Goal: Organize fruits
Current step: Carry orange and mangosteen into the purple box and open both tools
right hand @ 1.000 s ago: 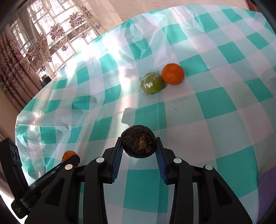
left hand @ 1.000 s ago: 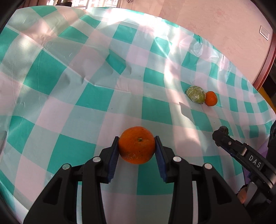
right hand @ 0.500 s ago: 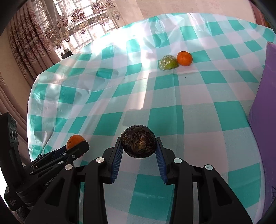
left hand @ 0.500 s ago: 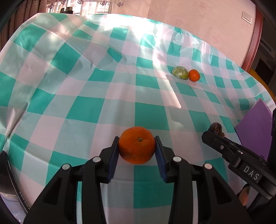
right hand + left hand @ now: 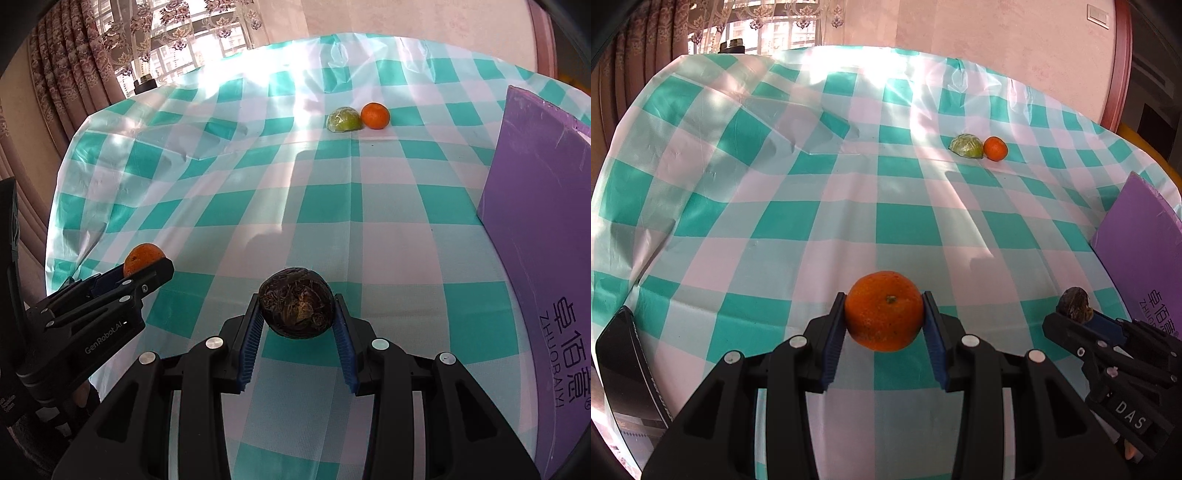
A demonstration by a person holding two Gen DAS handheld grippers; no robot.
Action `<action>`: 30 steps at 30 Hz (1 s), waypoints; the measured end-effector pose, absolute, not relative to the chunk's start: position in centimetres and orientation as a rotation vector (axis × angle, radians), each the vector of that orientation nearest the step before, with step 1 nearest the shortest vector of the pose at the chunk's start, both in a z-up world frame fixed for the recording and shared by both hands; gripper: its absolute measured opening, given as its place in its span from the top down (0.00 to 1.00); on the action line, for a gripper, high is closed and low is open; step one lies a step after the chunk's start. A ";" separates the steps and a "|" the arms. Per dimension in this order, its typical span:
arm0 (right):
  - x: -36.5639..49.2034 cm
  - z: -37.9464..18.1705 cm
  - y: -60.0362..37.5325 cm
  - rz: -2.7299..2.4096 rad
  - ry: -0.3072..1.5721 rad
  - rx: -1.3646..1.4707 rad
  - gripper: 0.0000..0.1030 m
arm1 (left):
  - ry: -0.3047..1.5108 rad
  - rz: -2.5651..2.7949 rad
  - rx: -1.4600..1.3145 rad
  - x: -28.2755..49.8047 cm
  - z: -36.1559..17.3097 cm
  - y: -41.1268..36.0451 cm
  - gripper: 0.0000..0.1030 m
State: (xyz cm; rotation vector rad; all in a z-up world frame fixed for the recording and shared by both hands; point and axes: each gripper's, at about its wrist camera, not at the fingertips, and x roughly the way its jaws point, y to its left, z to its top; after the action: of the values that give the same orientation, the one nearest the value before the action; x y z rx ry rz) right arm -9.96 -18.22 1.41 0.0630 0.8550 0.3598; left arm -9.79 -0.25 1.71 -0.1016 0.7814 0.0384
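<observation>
My left gripper (image 5: 884, 314) is shut on an orange (image 5: 884, 310) and holds it above the near part of the checked tablecloth (image 5: 812, 184). My right gripper (image 5: 297, 308) is shut on a dark brown wrinkled fruit (image 5: 296, 302), also above the cloth. Each gripper shows in the other's view: the right one with its dark fruit (image 5: 1075, 304), the left one with its orange (image 5: 142, 256). Far across the table, a green fruit (image 5: 966, 146) and a second orange (image 5: 995, 148) lie side by side, touching; they also show in the right wrist view (image 5: 343, 119) (image 5: 375, 115).
A purple box (image 5: 539, 236) stands at the right edge of the table, also in the left wrist view (image 5: 1141, 254). A dark flat object (image 5: 626, 369) lies at the near left table edge. Curtains and a window are beyond the far edge.
Both grippers have pulled back and up from the table, each still holding its fruit. The green fruit and second orange look farther away, and the purple box has come into view.
</observation>
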 end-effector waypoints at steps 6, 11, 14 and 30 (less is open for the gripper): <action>-12.6 4.1 -19.6 0.319 0.740 0.038 0.63 | 0.720 0.011 -0.033 -11.7 3.2 -2.6 0.61; -14.4 6.6 -22.3 0.269 0.638 0.070 0.63 | 0.647 -0.027 0.021 -13.1 5.5 -5.2 0.61; -15.5 7.9 -24.4 0.242 0.585 0.110 0.63 | 0.619 -0.054 0.035 -13.6 6.7 -6.5 0.61; -18.8 11.7 -33.1 -0.002 0.456 0.122 0.63 | 0.534 -0.235 0.131 -14.3 11.6 -16.2 0.61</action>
State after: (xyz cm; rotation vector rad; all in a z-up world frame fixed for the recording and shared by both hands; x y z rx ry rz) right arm -18.82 -33.13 11.65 0.1216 0.4558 -0.0022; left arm -14.30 -16.25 11.56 0.1314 0.5335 -0.2348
